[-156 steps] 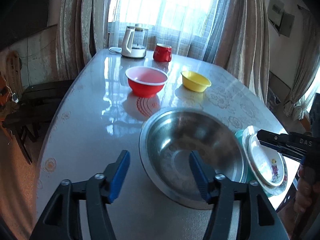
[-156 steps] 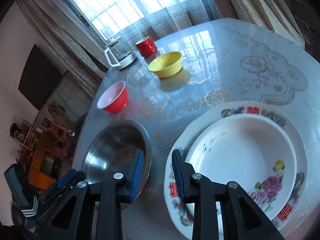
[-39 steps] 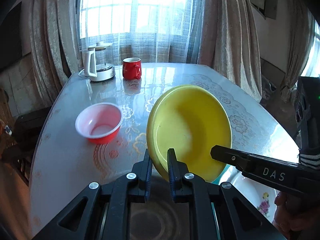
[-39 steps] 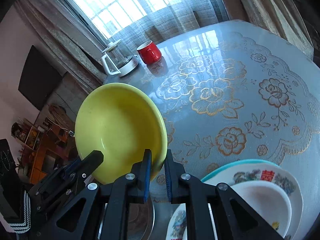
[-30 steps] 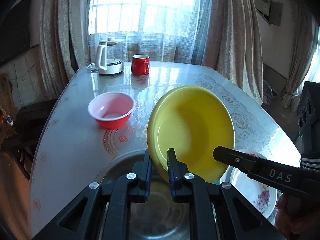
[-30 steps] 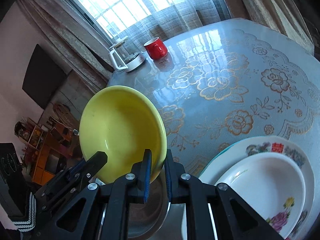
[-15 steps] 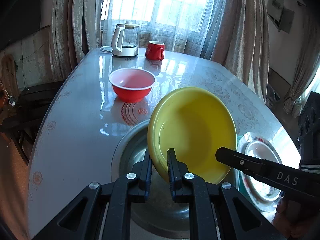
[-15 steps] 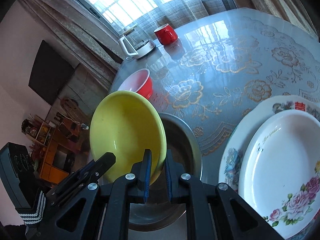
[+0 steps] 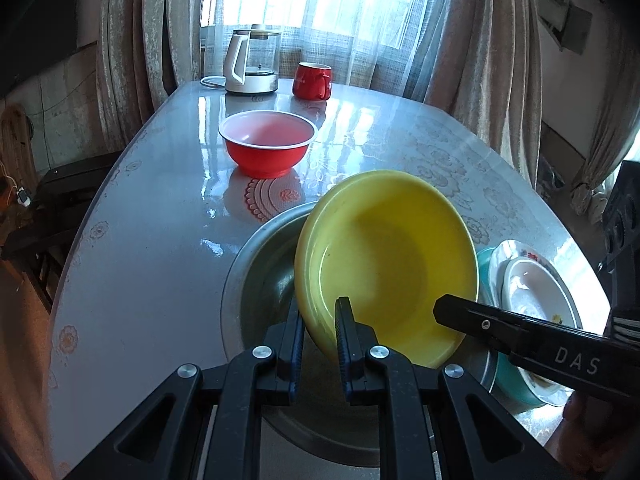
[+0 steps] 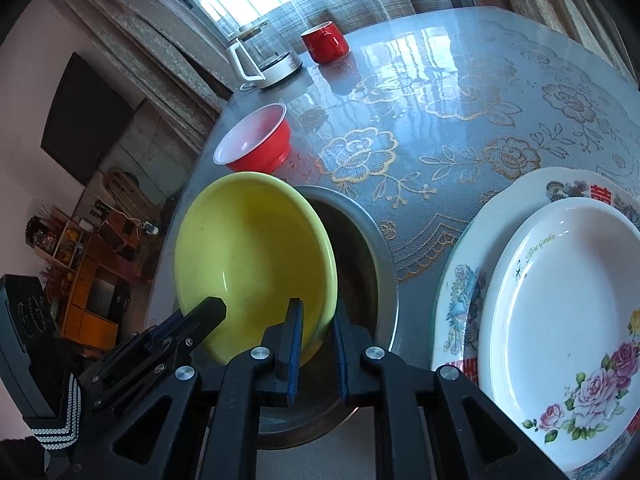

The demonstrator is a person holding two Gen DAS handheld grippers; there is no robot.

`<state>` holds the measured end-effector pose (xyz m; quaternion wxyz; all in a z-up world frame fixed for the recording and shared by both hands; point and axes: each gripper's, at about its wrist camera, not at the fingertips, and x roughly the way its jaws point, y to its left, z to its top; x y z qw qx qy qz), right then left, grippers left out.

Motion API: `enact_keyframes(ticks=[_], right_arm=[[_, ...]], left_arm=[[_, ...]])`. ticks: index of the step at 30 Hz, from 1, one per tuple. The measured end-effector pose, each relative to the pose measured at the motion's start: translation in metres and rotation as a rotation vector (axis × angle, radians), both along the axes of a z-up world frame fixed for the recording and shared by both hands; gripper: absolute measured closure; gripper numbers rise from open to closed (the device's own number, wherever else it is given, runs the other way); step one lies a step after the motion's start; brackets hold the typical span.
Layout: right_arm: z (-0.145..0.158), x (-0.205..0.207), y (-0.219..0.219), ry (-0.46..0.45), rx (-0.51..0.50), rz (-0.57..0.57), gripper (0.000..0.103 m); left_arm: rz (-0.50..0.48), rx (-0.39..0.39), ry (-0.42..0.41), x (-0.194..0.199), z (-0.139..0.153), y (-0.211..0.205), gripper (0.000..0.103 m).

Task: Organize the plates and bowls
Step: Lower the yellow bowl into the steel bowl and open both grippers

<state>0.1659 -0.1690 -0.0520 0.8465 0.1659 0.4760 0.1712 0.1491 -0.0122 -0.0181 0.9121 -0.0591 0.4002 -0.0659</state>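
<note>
Yellow bowl [image 9: 388,264] is tilted over the steel basin [image 9: 260,276] on the tabletop [image 9: 160,208]. The stacked floral plates [image 10: 560,320] lie at 3 o'clock of the basin, and the red bowl [image 9: 267,142] at 12 o'clock. Left gripper [image 9: 318,334] and right gripper [image 10: 316,338] each clamp the yellow bowl's rim, their jaws narrow.

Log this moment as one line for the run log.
step: nest yellow bowl in steel basin | left tool: shut on bowl rim | right tool: shut on bowl rim | bowl tilted over basin
</note>
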Motion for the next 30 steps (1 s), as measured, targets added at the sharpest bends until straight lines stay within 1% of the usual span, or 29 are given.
enact_keyframes(ticks=[2,4,5,7,12,13,15,17,20,21,24,26,28,29,30], right_arm=[[0.001,0.0,0.001,0.017,0.002,0.001,0.085],[0.002,0.001,0.002,0.024,0.01,0.004,0.079],[0.004,0.001,0.002,0.025,0.007,0.0,0.077],[0.006,0.002,0.003,0.025,-0.006,-0.005,0.071],[0.006,0.005,0.005,0.023,-0.016,-0.014,0.07],[0.007,0.005,0.005,0.018,-0.02,-0.012,0.068],[0.007,0.006,0.009,0.01,-0.052,-0.002,0.068],[0.009,0.007,0.014,0.001,-0.078,0.013,0.066],[0.009,0.01,0.026,-0.011,-0.165,0.051,0.065],[0.009,0.01,0.027,-0.014,-0.173,0.056,0.065],[0.009,0.012,0.023,-0.009,-0.158,0.041,0.065],[0.013,0.011,0.018,-0.034,-0.157,0.017,0.065],[0.014,0.013,0.014,-0.034,-0.158,0.008,0.065],[0.014,0.012,0.012,-0.034,-0.149,0.002,0.065],[0.015,0.012,0.01,-0.036,-0.134,-0.003,0.064]], left_arm=[[-0.001,0.001,0.009,0.0,-0.002,0.001,0.087],[-0.002,0.002,0.015,0.001,-0.003,0.001,0.087],[-0.001,0.008,0.02,0.001,-0.004,0.001,0.087],[0.003,0.01,0.026,0.002,-0.006,0.002,0.084],[0.014,0.003,0.019,0.002,-0.006,0.006,0.084],[0.013,0.002,0.018,0.002,-0.006,0.007,0.084],[0.015,0.005,0.021,0.002,-0.006,0.006,0.084],[0.016,0.008,0.017,0.002,-0.005,0.007,0.084],[0.016,-0.002,0.013,0.001,-0.004,0.008,0.084],[0.016,-0.005,0.01,0.001,-0.003,0.009,0.084],[0.009,-0.025,0.01,0.0,-0.002,0.012,0.084],[0.014,-0.035,0.007,-0.001,0.0,0.015,0.083],[0.013,-0.061,0.01,-0.003,0.002,0.019,0.08],[0.013,-0.085,0.004,-0.004,0.004,0.022,0.079],[0.017,-0.097,-0.001,-0.005,0.006,0.024,0.077]])
